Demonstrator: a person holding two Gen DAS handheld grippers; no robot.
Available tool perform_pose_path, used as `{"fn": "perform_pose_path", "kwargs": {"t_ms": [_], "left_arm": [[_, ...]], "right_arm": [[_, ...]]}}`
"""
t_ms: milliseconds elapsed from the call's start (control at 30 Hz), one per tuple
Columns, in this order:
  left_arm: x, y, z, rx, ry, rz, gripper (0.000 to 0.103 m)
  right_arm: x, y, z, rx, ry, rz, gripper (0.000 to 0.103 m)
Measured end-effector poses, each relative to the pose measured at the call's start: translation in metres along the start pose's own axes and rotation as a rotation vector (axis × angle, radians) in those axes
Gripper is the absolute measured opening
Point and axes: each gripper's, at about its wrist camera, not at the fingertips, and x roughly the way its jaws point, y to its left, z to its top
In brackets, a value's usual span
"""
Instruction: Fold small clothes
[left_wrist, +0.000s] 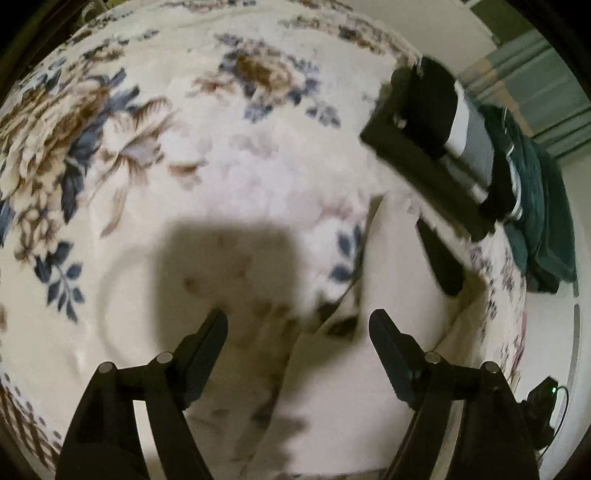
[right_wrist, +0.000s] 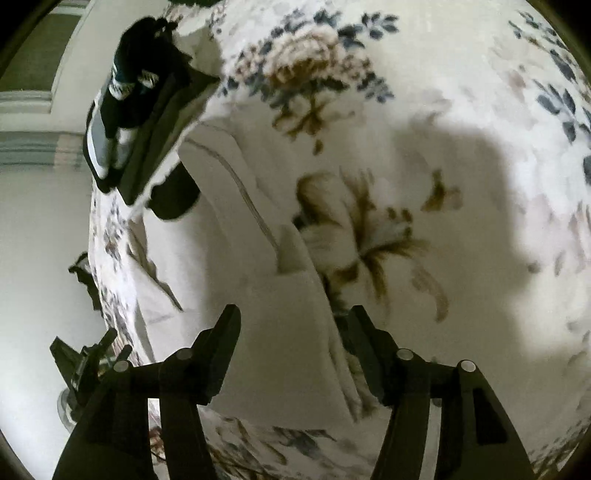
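Both grippers hang with jaws spread wide and holding nothing: the left gripper (left_wrist: 298, 330) and the right gripper (right_wrist: 293, 325) hover over a cream fleece blanket printed with blue and brown flowers (left_wrist: 155, 122), which covers the whole surface. A cream-white small garment (right_wrist: 280, 310) lies flat on the blanket directly under the right gripper and just right of the left one. At the far edge sits a stack of folded dark clothes (left_wrist: 454, 147), with pale floor beyond.

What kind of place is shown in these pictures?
Probably a bedroom at home: a floral blanket covers a soft surface, a white garment lies on it, and folded dark clothes are stacked at its edge.
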Motion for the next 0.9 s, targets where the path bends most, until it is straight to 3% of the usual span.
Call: {"fn": "perform_pose_path", "kwargs": {"t_ms": [167,300,333,367,400,433,467,500,700,900], "left_arm": [[0.030,0.004,-0.025,0.032,0.114,-0.010,0.078],[0.049,-0.005,-0.031,0.064,0.118,-0.013,0.074],[0.049,-0.009,-0.030,0.076,0.092,-0.011,0.054],[0.048,-0.012,-0.029,0.087,0.077,-0.012,0.022],[0.047,-0.015,-0.027,0.093,0.072,-0.008,0.009],[0.045,-0.017,-0.026,0.099,0.057,-0.005,0.005],[0.040,-0.019,-0.025,0.107,0.029,-0.007,0.004],[0.037,-0.019,-0.023,0.109,0.015,-0.007,0.003],[0.009,-0.024,-0.018,0.136,-0.048,-0.040,0.001],[0.010,-0.021,-0.007,0.114,-0.068,-0.044,0.001]], "right_arm": [[0.021,-0.008,-0.009,0.003,0.029,-0.009,0.063],[0.035,-0.005,-0.002,0.000,0.000,0.007,0.063],[0.038,-0.002,-0.001,-0.008,-0.007,0.009,0.063],[0.040,0.002,0.000,-0.023,-0.025,0.005,0.055],[0.040,0.007,0.000,-0.040,-0.052,0.002,0.032],[0.040,0.012,0.001,-0.051,-0.065,-0.005,0.017],[0.040,0.017,0.000,-0.058,-0.076,-0.023,0.005],[0.038,0.019,-0.001,-0.062,-0.097,-0.026,0.004],[0.019,0.027,-0.001,-0.041,-0.172,-0.029,0.003],[0.004,0.024,0.009,-0.019,-0.205,-0.038,0.002]]}}
